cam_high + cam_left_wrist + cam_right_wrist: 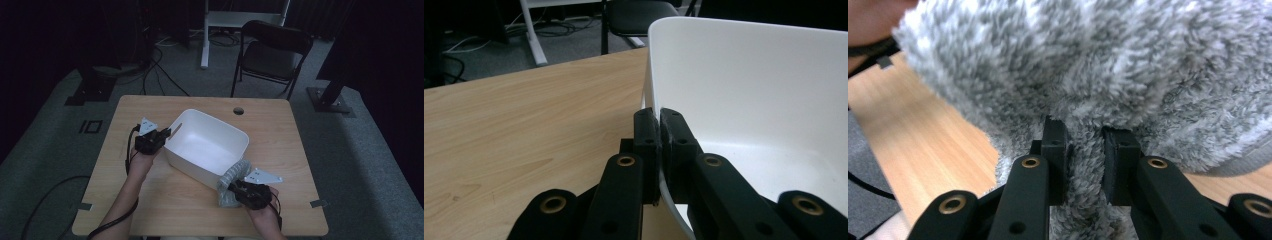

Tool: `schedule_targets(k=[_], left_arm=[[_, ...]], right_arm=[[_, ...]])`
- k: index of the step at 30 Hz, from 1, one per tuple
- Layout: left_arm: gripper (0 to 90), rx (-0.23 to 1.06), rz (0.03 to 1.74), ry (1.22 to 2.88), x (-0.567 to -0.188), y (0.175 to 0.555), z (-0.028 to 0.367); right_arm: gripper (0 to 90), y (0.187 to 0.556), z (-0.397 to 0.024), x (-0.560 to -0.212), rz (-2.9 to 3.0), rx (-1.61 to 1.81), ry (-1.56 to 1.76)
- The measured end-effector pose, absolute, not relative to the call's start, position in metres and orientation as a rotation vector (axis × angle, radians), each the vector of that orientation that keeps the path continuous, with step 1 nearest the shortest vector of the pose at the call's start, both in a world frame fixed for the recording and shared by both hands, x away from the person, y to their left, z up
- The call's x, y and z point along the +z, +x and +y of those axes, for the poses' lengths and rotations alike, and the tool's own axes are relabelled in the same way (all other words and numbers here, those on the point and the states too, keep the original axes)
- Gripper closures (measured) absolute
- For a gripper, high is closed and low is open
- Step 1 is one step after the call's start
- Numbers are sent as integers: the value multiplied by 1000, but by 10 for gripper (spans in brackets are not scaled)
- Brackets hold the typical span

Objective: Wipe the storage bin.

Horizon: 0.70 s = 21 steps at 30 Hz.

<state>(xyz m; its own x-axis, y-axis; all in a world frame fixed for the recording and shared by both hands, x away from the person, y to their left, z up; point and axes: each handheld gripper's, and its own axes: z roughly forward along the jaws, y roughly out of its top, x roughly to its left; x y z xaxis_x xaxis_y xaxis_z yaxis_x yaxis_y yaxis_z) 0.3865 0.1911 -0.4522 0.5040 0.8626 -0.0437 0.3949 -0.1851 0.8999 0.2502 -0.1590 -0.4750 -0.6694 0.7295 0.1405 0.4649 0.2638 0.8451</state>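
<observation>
Left gripper: I have my left gripper (159,138) clenched on the wall of the white tub (210,150), at the tub's 9 o'clock side; in the left gripper view the jaws pinch the thin rim from both faces, one pad outside, one inside.
Right gripper: my right gripper (239,189) is clamped on a fold of the grey fluffy cloth (231,182); in the right gripper view the fur bulges between and above the pads.
Cloth versus tub: from above, the cloth hangs at the tub's 5 o'clock corner, its upper end touching the rim there and its lower end near the tabletop; my gripper sits at the cloth's 4 o'clock.
Tub: it stands near the middle of the wooden table (150,200), tilted, the side I hold raised; its inside looks bare white.
Surface: pale wood grain, a round cable hole (238,110) at 12 o'clock by the far edge.
Room: dim grey carpet, a black folding chair (272,52) beyond the table at 1 o'clock, a white stand leg (205,40) and loose cables (165,80) at 11 o'clock.
Hard to make out: I cannot tell whether the cloth's bottom touches the table; the room's edges are lost in darkness.
</observation>
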Motion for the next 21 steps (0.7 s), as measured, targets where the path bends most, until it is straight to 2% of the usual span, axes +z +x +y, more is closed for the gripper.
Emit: schedule_targets(k=[21], left_arm=[[856,600,1036,1807,-451,387,194]], right_arm=[[752,284,-172,-517,2362,1294,1294]])
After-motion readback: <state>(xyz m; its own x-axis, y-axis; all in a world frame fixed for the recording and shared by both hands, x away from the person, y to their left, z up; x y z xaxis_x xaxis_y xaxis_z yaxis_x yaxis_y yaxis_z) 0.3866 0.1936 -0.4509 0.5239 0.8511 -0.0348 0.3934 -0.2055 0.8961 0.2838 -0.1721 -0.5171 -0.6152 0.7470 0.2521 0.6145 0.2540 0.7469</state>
